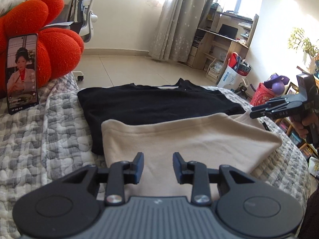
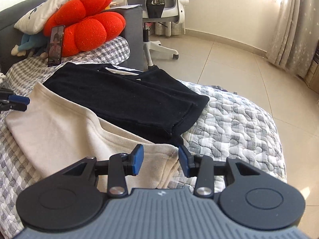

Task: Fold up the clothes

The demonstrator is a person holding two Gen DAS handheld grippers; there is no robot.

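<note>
A folded beige garment (image 1: 179, 139) (image 2: 59, 123) lies on the bed and overlaps the near edge of a folded black garment (image 1: 151, 103) (image 2: 127, 99). My left gripper (image 1: 158, 165) hovers open over the beige garment's near-left part, with nothing between its fingers. It also shows at the left edge of the right wrist view (image 2: 26, 103). My right gripper (image 2: 160, 157) stands open over the beige garment's layered corner, its pads clear of the cloth. A hand (image 1: 303, 127) holds it (image 1: 253, 112) at the garment's right side.
A grey checked quilt (image 1: 39, 139) (image 2: 239, 123) covers the bed. A red cushion (image 1: 49, 45) (image 2: 85, 27) with a phone (image 1: 22, 71) (image 2: 55, 45) leaning on it sits at the head end. An office chair (image 2: 159, 10) stands on the tiled floor beyond, with shelves and bags (image 1: 235, 71) to the right.
</note>
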